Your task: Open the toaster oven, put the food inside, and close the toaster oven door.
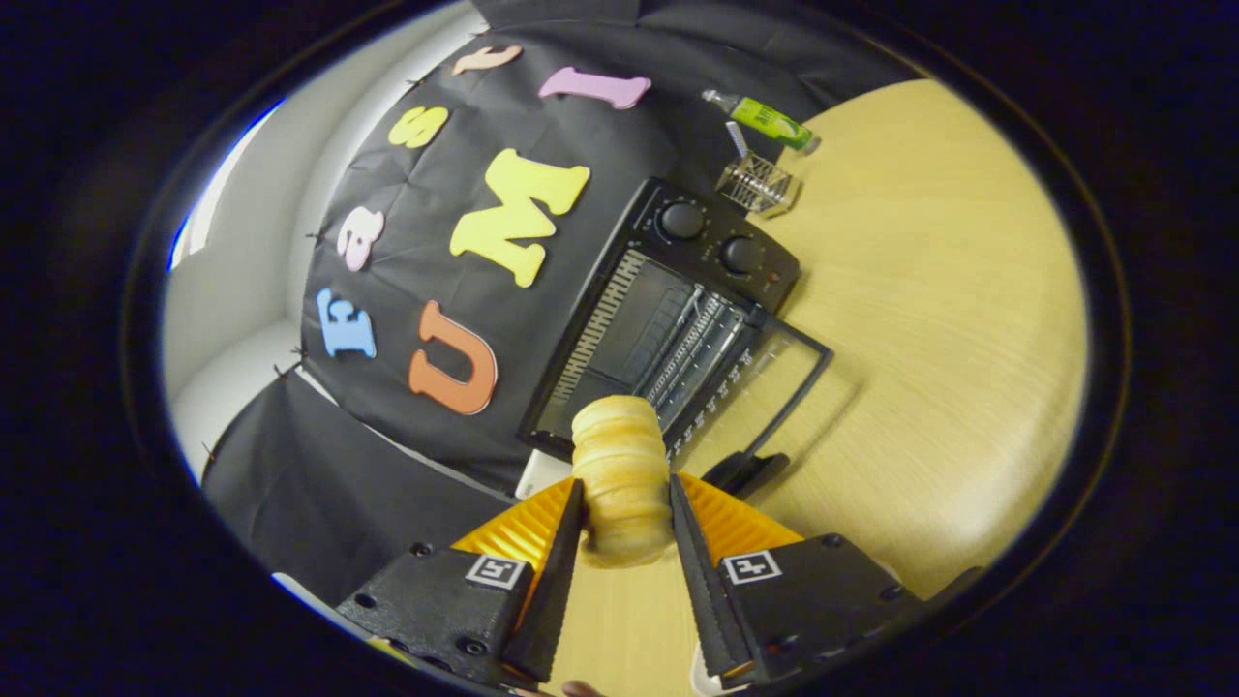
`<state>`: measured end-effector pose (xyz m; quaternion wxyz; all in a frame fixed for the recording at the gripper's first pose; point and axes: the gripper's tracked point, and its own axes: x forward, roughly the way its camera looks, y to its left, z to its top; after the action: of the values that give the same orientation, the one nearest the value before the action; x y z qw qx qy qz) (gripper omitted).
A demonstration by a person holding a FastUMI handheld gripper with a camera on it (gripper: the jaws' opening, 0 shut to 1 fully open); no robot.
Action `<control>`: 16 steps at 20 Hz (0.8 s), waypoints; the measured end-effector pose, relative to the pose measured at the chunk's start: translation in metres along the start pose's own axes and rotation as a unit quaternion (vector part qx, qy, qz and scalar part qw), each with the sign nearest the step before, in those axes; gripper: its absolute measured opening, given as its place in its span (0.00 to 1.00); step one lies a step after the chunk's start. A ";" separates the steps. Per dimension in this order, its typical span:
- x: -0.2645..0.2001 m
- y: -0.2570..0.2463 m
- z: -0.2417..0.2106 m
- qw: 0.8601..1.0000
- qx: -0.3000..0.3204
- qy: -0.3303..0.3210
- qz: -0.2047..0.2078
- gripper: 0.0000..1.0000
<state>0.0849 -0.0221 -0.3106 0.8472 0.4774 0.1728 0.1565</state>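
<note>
**Bread roll held in front of the open toaster oven**

At the left of the frame hangs the black cloth wall (426,319). Right of it, near the middle, stands the toaster oven (668,310), its glass door (774,387) swung down flat on the wooden table (949,339); the wire rack (697,348) shows inside and two knobs sit on the panel. At bottom centre the gripper (624,513) has its fingers closed partway on a pale, ridged bread roll (622,474), one finger pressing each side, the roll lifted just ahead of the oven's mouth. At upper right, beyond the oven, a clear glass (758,182) and a green bottle (770,119) lie on the table.
</note>
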 end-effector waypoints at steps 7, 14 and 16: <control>0.091 0.004 0.031 0.999 -0.030 -0.023 -0.023 0.60; 0.156 -0.028 0.064 0.995 -0.060 -0.032 -0.072 0.61; 0.171 -0.022 0.070 0.994 -0.080 -0.032 -0.061 0.61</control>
<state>0.2706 -0.0122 -0.3198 0.8956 0.4014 0.1616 0.1027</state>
